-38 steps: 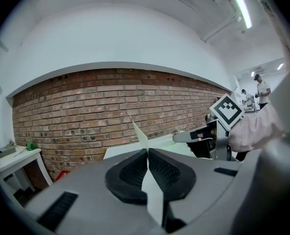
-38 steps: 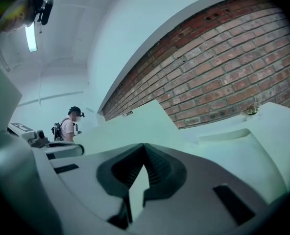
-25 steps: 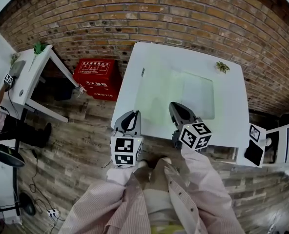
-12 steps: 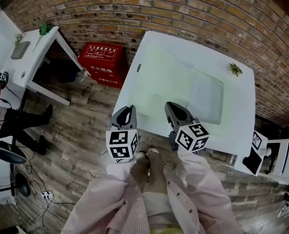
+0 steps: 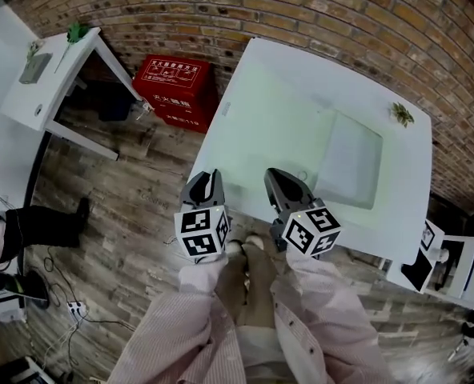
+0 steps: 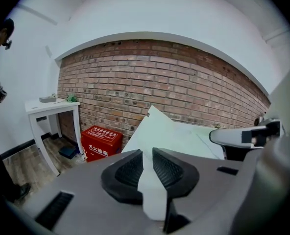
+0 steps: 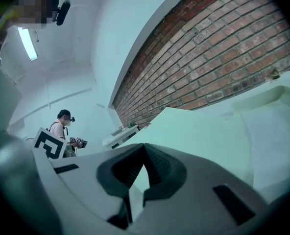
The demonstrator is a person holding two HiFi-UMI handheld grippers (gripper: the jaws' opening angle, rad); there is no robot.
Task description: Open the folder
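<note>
One red box (floor-level) beside white table with folder.

One folder — one red box, one brick wall.

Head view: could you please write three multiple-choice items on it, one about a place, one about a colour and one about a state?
1. Where is the red box?
A. on the floor by the brick wall
B. on the white table
C. on the folder

2. What colour is the small sprig at the table's far corner?
A. yellow
B. green
C. blue

3. How is the folder placed?
A. standing upright
B. hanging over the table's edge
C. lying flat on the table

Answers: 1 A, the box stands on the wooden floor beside the table, near the wall. 2 B, its leaves show green against the white top. 3 C, the folder lies flat, well inside the table's edges.
</note>
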